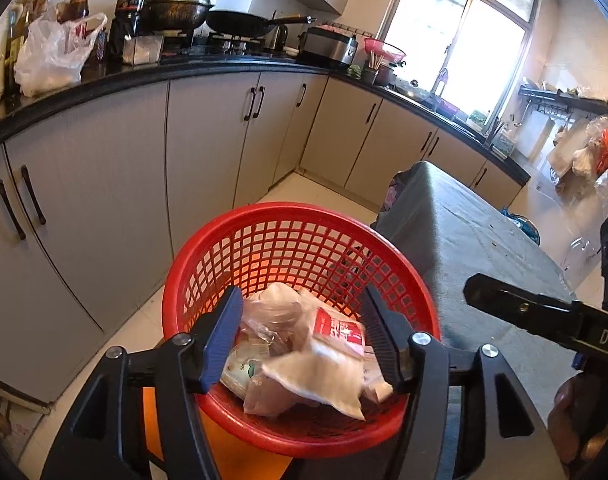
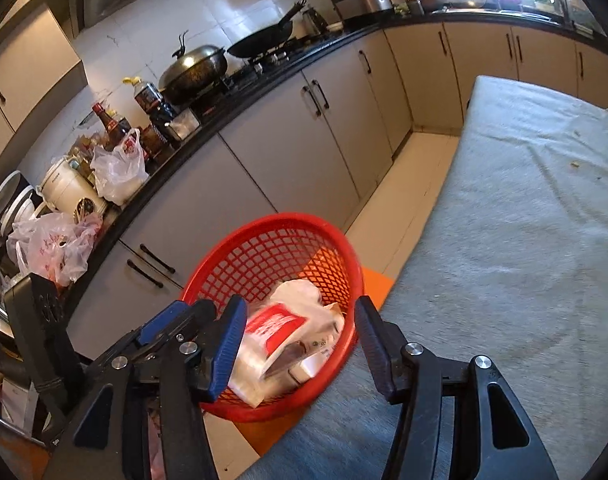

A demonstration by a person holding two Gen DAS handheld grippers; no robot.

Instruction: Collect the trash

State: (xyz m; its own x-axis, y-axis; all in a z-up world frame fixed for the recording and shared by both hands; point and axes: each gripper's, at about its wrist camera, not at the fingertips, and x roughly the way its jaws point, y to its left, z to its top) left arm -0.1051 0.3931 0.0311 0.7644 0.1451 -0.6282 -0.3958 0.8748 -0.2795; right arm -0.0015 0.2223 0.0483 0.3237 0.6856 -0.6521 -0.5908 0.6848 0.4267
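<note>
A red mesh basket [image 1: 264, 248] sits at the left edge of the grey-covered table and holds crumpled trash: plastic bags, a white tissue [image 1: 323, 380] and a red-and-white packet [image 1: 337, 330]. My left gripper [image 1: 304, 340] hovers over the basket, open and empty, jaws on either side of the trash. In the right wrist view the basket [image 2: 264, 256] and the red-and-white packet [image 2: 274, 328] lie just ahead. My right gripper [image 2: 300, 348] is open and empty above the basket's near rim. The right gripper's finger also shows in the left wrist view [image 1: 515, 308].
The grey table cloth [image 2: 523, 240] stretches to the right with small crumbs [image 2: 573, 165]. Kitchen cabinets [image 1: 208, 140] and a black counter with woks [image 1: 176, 8], bottles and plastic bags [image 1: 52, 56] run along the left. An orange stool [image 2: 373, 284] shows under the basket.
</note>
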